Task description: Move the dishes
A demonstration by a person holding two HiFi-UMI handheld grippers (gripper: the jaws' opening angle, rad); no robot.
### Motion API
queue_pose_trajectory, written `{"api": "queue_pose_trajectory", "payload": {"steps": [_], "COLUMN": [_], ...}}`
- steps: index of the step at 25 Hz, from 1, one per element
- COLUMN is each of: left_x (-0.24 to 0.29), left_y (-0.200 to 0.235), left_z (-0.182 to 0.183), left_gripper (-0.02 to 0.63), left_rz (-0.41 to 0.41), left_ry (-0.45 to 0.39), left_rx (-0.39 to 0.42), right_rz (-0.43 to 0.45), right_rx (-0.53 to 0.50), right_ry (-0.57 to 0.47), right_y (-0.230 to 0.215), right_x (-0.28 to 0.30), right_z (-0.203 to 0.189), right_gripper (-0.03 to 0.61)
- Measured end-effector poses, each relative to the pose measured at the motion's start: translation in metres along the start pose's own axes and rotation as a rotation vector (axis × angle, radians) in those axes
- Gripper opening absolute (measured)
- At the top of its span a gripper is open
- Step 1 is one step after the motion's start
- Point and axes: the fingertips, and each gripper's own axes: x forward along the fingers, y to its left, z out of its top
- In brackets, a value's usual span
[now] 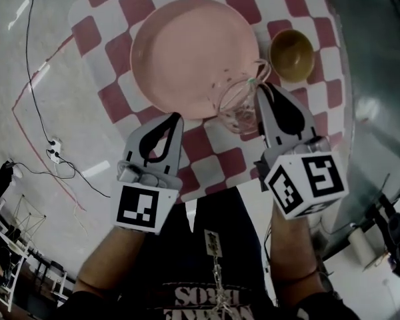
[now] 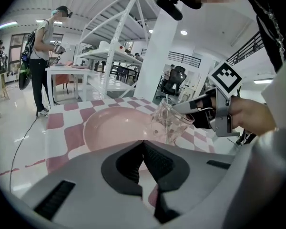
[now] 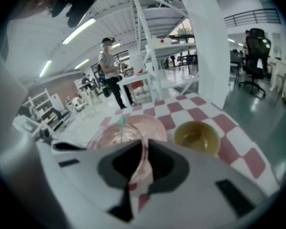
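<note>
**Clear cup, pinched at rim, near edge of worktop**

Clear cup [image 1: 239,104] is held off the red-and-white checked cloth [image 1: 213,160] towards the near edge, right of centre, over the near-right rim of the pink plate [image 1: 187,52]. Whether its base touches the plate cannot be told.

The right gripper [image 1: 263,93] is closed on the cup's wall at the rim. The left gripper [image 1: 171,123] is closed with nothing between its jaws, near the near edge and apart from the plate.

Hazards, as judged:
- With only the rim pinched, the cup may swing or slip onto the plate.
- The ochre bowl [image 1: 292,54], by the right edge, may be clipped in a rightward carry.

The cup's long axis is tilted off upright, with the mouth raised towards the right edge and the base lower, towards the plate.
</note>
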Motion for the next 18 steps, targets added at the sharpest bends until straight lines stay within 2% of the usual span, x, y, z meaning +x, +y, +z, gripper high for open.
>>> {"api": "queue_pose_trajectory", "payload": {"steps": [8, 18], "left_x": [0.020, 0.045], "left_y": [-0.047, -0.082], "left_z": [0.002, -0.004], "left_gripper": [0.031, 0.031], "left_rz": [-0.015, -0.008], "left_ry": [0.002, 0.017], "left_rx": [0.023, 0.019], "right_rz": [-0.007, 0.016], "right_rx": [0.012, 0.003], "right_ry": [0.009, 0.059], "right_y": [-0.040, -0.074], "right_x": [-0.030, -0.037], "right_z": [-0.018, -0.044], "right_gripper": [0.060, 0.061]}}
